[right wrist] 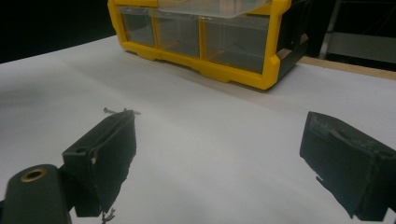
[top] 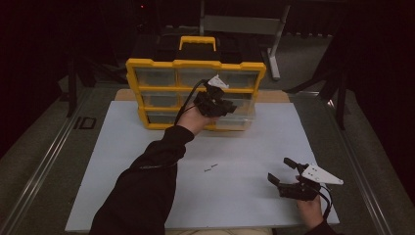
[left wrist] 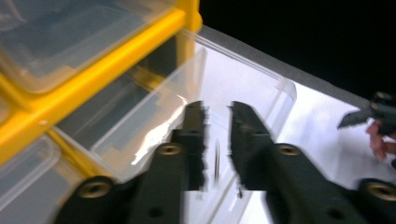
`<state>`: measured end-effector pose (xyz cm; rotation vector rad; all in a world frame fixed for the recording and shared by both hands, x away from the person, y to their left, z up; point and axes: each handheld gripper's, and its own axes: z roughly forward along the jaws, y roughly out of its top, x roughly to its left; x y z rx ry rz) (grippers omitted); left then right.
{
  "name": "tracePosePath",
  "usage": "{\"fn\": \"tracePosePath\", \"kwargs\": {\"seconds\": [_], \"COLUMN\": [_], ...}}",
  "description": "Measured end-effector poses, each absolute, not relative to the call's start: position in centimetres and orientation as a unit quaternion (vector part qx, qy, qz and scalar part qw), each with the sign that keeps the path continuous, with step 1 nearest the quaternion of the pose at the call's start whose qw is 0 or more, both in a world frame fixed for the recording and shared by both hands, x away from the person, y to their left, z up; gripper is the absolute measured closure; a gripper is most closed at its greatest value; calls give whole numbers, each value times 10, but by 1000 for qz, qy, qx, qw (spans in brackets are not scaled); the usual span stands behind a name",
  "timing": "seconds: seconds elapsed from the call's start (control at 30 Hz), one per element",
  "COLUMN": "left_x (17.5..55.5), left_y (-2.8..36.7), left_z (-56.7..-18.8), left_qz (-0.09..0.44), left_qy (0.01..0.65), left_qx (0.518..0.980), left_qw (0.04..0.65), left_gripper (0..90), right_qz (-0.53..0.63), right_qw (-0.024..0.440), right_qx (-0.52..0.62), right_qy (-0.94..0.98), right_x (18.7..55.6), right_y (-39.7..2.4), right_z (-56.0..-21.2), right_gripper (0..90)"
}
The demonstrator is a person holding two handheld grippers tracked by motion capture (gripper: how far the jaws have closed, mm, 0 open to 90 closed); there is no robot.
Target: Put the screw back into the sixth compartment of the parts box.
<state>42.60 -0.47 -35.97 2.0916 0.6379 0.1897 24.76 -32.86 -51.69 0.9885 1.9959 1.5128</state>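
Observation:
A yellow organizer [top: 195,64] with clear drawers stands at the back of the white board. One clear drawer [top: 241,116] on its right side is pulled out. My left gripper [top: 230,105] hovers over that drawer [left wrist: 243,79]; in the left gripper view its jaws [left wrist: 217,109] stand a narrow gap apart. A thin dark nail [left wrist: 216,161] shows in the gap, and the pads do not press on it. My right gripper [top: 280,170] rests low at the board's front right, jaws wide open [right wrist: 219,126] and empty. Two small nails [top: 211,167] lie mid-board; one nail [right wrist: 119,111] lies just beyond the right gripper's left jaw.
The white board [top: 147,196] covers the table, with metal rails along both sides. The organizer [right wrist: 224,72] has a carry handle [top: 197,42] on top. Dark stands and a metal frame rise behind it. My left sleeve [top: 147,181] crosses the board's front left.

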Motion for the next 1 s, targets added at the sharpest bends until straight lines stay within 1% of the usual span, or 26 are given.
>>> {"fn": "tracePosePath", "kwargs": {"seconds": [0.07, 0.1, 0.17, 0.23, 0.27, 0.3, 0.6, 0.9, 1.0], "left_x": [425, 424, 421, 418, 417, 416, 403, 390, 385], "left_y": [-4, -4, -2, 2, 4, 6, 23, 41, 44], "left_z": [-356, -354, -351, -348, -347, -346, -341, -345, -348], "left_qz": [84, 86, 90, 91, 91, 90, 90, 83, 89], "left_qy": [263, 258, 260, 263, 262, 261, 268, 269, 267], "left_qx": [846, 847, 843, 838, 837, 836, 829, 826, 829], "left_qw": [456, 456, 462, 470, 472, 475, 482, 488, 484], "left_gripper": [635, 632, 577, 553, 518, 502, 444, 389, 367], "right_qz": [547, 547, 547, 547, 548, 547, 546, 546, 545], "right_qw": [221, 222, 222, 223, 223, 223, 223, 223, 224], "right_qx": [358, 358, 358, 358, 359, 358, 359, 359, 359], "right_qy": [724, 724, 723, 723, 722, 723, 723, 723, 724], "right_x": [248, 248, 247, 247, 248, 248, 247, 247, 247], "right_y": [-329, -328, -328, -329, -329, -329, -328, -327, -327], "right_z": [-517, -517, -517, -517, -517, -517, -517, -517, -517], "right_gripper": [106, 106, 105, 105, 106, 106, 105, 106, 106]}}
